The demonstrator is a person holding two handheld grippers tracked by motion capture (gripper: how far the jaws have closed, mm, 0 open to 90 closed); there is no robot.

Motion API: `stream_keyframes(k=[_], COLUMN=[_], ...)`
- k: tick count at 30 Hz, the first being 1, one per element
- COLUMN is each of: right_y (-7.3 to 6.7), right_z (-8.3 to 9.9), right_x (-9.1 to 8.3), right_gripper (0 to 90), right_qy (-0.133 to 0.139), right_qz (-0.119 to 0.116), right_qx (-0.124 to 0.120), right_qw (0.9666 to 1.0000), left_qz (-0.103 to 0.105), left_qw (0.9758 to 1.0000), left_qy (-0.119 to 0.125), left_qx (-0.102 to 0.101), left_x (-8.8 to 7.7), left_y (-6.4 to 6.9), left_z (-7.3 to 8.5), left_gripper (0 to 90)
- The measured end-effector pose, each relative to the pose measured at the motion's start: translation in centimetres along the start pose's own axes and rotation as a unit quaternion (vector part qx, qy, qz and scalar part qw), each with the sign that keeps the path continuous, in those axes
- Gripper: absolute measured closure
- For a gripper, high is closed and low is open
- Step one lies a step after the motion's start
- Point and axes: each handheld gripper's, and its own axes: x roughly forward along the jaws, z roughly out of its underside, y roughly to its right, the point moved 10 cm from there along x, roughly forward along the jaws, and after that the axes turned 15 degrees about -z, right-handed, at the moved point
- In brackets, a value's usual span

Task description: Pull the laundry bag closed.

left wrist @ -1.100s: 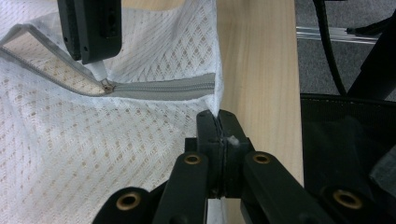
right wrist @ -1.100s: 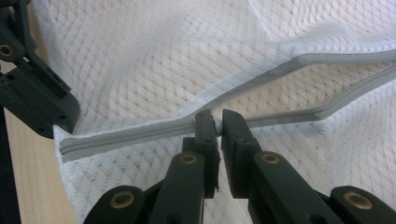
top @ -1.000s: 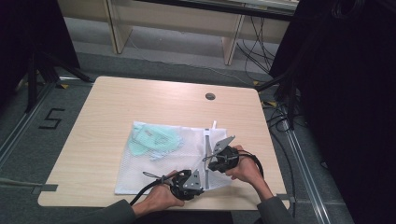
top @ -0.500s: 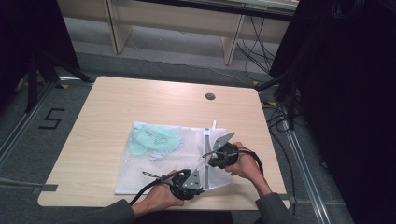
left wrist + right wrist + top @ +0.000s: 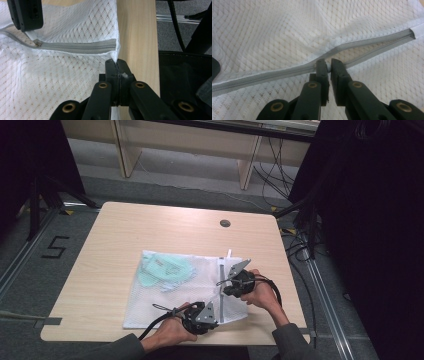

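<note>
the mesh bag [image 5: 172, 292] lies flat on the desk [image 5: 125, 235], toward the near right corner, with a pale green item [image 5: 162, 269] inside its far left part. the bag is white open-weave netting with a grey zipper [image 5: 75, 46] running along its right side, parallel to the right edge of the desk. in the right gripper view the zipper is joined on one side of the slider and split into two tracks on the other, so the bag is partly open.

the right gripper [image 5: 327, 65] has its fingers closed onto the small slider at the point where the two tracks meet. the left gripper [image 5: 116, 65] has its fingers pressed together on the corner of the bag at the near end of the zipper, close to the near edge of the desk.

risks, as a judgement: the slider is small and may slip from the fingers under pull. loose netting beside the tracks may catch in the slider and jam it. if the left gripper loses the corner, the bag would bunch and slide instead of the zipper running.
</note>
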Motion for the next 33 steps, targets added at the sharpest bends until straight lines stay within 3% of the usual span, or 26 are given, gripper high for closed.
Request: stream_keyframes(k=[3, 5, 6, 9, 10, 12, 13, 14, 15, 16, 18, 20, 21, 23, 24, 27, 30, 31, 33], right_y=[0.4, 0.6, 0.9, 0.9, 1.2, 1.4, 1.2, 2.8, 2.8, 2.7, 2.2, 2.0, 2.0, 1.7, 1.3, 1.1, 0.6, 0.6, 0.5], right_z=[-0.2, -0.3, -0.4, -0.5, -0.6, -0.6, -0.4, -0.3, -0.3, -0.5, -0.7, -0.8, -0.8, -0.8, -0.9, -1.1, -0.9, -0.9, -0.9], right_x=[0.0, -0.1, -0.1, -0.3, -0.3, -0.3, -0.4, -1.1, -1.1, -1.3, -1.4, -1.7, -1.7, -1.6, -1.4, -1.2, -0.8, -0.7, -0.7], right_gripper=[85.6, 85.4, 85.3, 85.3, 85.3, 86.7, 90.0, 90.0, 90.0, 90.0, 90.0, 90.0, 90.0, 90.0, 90.0, 90.0, 83.9, 82.5, 79.3], right_qy=[0.0, 0.004, 0.002, 0.009, 0.01, 0.01, 0.005, -0.001, -0.001, 0.024, 0.042, 0.044, 0.044, 0.038, 0.035, 0.029, 0.016, 0.013, 0.009], right_qz=[0.001, 0.007, 0.009, 0.016, 0.017, 0.02, 0.024, 0.061, 0.061, 0.042, 0.013, 0.014, 0.014, 0.008, -0.005, -0.01, -0.021, -0.023, -0.021], right_qx=[-0.015, -0.009, -0.019, -0.006, -0.016, -0.015, 0.002, -0.014, -0.014, 0.001, 0.009, 0.006, 0.006, 0.003, -0.003, -0.017, -0.01, -0.022, -0.021], right_qw=[0.9999, 0.9999, 0.9998, 0.9998, 0.9997, 0.9996, 0.9997, 0.9981, 0.9981, 0.9988, 0.999, 0.9989, 0.9989, 0.9992, 0.9994, 0.9994, 0.9996, 0.9994, 0.9995], left_qz=[-0.002, 0.001, 0.0, 0.002, 0.001, 0.009, 0.024, 0.029, 0.025, 0.025, 0.029, 0.028, 0.025, 0.025, 0.024, 0.022, 0.024, 0.023, 0.023], left_qw=[1.0, 1.0, 1.0, 1.0, 1.0, 0.9999, 0.9995, 0.9995, 0.9997, 0.9996, 0.9995, 0.9996, 0.9996, 0.9997, 0.9997, 0.9997, 0.9997, 0.9997, 0.9997], left_qy=[-0.003, -0.002, -0.001, -0.002, -0.001, -0.001, 0.002, 0.001, 0.002, -0.002, -0.005, -0.003, -0.006, -0.001, 0.0, -0.001, -0.003, -0.004, -0.003], left_qx=[0.006, 0.002, 0.001, 0.0, 0.006, -0.005, -0.021, -0.01, 0.001, 0.009, 0.007, 0.001, 0.008, -0.004, 0.002, -0.003, 0.001, 0.0, -0.001], left_x=[0.0, -0.1, -0.1, -0.1, -0.1, -0.2, -0.2, -0.3, -0.2, -0.2, 0.1, 0.2, 0.2, 0.2, 0.2, 0.3, 0.3, 0.3, 0.3], left_y=[0.0, 0.1, 0.1, 0.1, 0.0, 0.3, 0.9, 1.6, 1.9, 2.0, 2.2, 2.1, 1.9, 1.8, 1.7, 1.9, 1.9, 1.9, 1.9], left_z=[0.1, 0.1, 0.0, 0.1, 0.1, 0.0, -0.2, -0.1, -0.1, 0.0, 0.0, -0.1, 0.0, -0.2, -0.2, -0.1, 0.0, 0.0, 0.0], left_gripper=[89.2, 89.2, 89.2, 89.2, 89.2, 89.3, 89.3, 89.2, 89.2, 89.2, 89.1, 89.1, 89.1, 89.1, 89.1, 89.1, 89.0, 89.1, 89.0])
